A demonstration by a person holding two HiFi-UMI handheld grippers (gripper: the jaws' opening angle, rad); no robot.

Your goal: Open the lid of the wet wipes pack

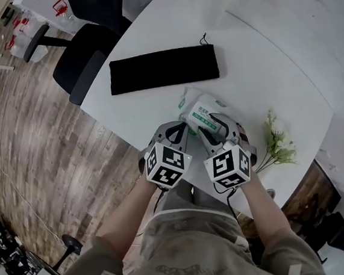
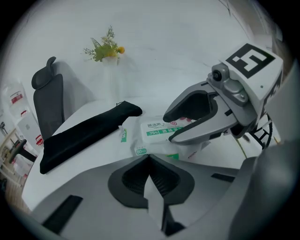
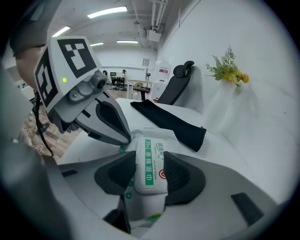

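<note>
A white wet wipes pack (image 1: pixel 201 114) with green print lies flat on the white table (image 1: pixel 274 63), its hard lid (image 3: pixel 150 164) down. My right gripper (image 1: pixel 216 122) is open and points down over it. In the right gripper view the lid sits between the two dark pads (image 3: pixel 180 173), which stand close to its long edges; I cannot tell if they touch it. My left gripper (image 1: pixel 180 127) is just left of the pack's near corner, its pad tips meeting with nothing between them (image 2: pixel 149 158). The left gripper view shows the right gripper (image 2: pixel 168 126) lying across the pack (image 2: pixel 150 131).
A long black pouch (image 1: pixel 164 69) lies beyond the pack. A sprig of white flowers (image 1: pixel 278 142) rests to the right, near the table edge. A clear vase with yellow flowers (image 1: pixel 216 2) stands at the back. A black office chair (image 1: pixel 82 58) is at the table's left.
</note>
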